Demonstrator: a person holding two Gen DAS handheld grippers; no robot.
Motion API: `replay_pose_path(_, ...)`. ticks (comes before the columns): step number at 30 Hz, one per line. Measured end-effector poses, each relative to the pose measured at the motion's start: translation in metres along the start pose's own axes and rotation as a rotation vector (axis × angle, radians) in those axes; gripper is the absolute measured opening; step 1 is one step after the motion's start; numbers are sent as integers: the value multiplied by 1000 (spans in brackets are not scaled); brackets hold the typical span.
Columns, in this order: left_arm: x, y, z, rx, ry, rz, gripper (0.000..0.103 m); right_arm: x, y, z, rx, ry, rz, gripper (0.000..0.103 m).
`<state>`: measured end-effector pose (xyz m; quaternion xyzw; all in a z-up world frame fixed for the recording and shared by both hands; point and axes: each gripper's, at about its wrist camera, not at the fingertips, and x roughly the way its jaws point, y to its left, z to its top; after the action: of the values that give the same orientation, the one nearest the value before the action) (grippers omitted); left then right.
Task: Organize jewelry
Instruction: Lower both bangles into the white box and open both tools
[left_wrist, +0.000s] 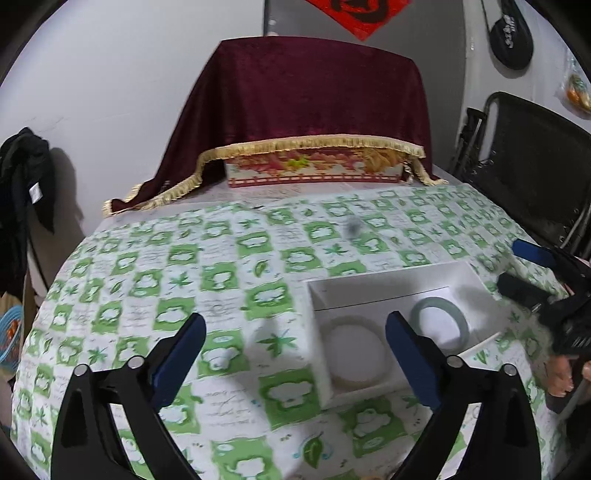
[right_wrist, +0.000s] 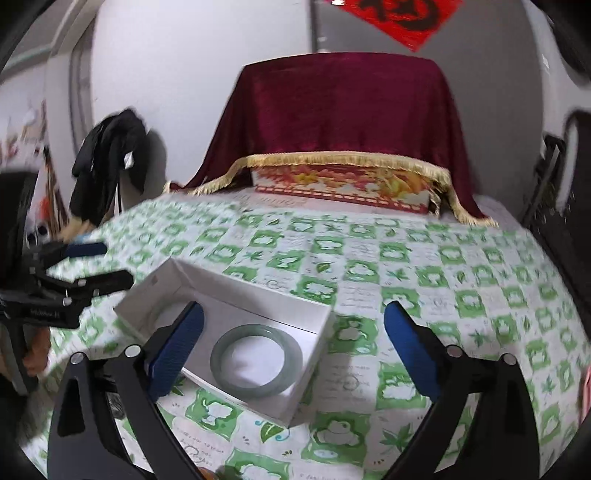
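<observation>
A white open box (left_wrist: 369, 291) lies on the green-and-white tablecloth (left_wrist: 221, 258). Inside it lie a white bangle (left_wrist: 356, 350) and a grey-green bangle (left_wrist: 439, 323), side by side. My left gripper (left_wrist: 297, 354) is open above the cloth, its right finger over the box between the two bangles. My right gripper (left_wrist: 521, 271) comes in from the right edge. In the right wrist view the grey-green bangle (right_wrist: 256, 356) lies flat in the box (right_wrist: 258, 299). My right gripper (right_wrist: 293, 350) stands open above it, holding nothing. The left gripper (right_wrist: 99, 264) shows open at the left.
A burgundy velvet cloth with gold fringe (left_wrist: 306, 92) covers a decorated box (left_wrist: 314, 170) at the table's back. A black folding chair (left_wrist: 535, 166) stands right of the table. Dark clothing (left_wrist: 22, 177) hangs on the left. A small blurred dark thing (left_wrist: 352, 226) lies on the cloth.
</observation>
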<state>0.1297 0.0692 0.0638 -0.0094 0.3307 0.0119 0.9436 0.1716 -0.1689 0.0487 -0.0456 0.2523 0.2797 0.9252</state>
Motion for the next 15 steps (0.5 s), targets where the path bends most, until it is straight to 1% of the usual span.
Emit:
replay_pose_path(4,1,2,-6,-13,14,31,99,-7,-15,-7,95,3,-9,98)
replay_pose_path(8,0,2,-16,-32,32,58,99,-13,-19,-15,138,11,-15,98)
replay_pose_path(10,-2,2,-22,-39,42,73,99,-18,-18,-18,144,14,-18,98)
replay_pose_path(12,-6,2,-27,-46,46,82,99,-26,-14,-23,127,13,-49,98)
replay_pose_path(15,-14,4,-35,-70,51,70,100,-35,-9,-29,105,4,-56,98)
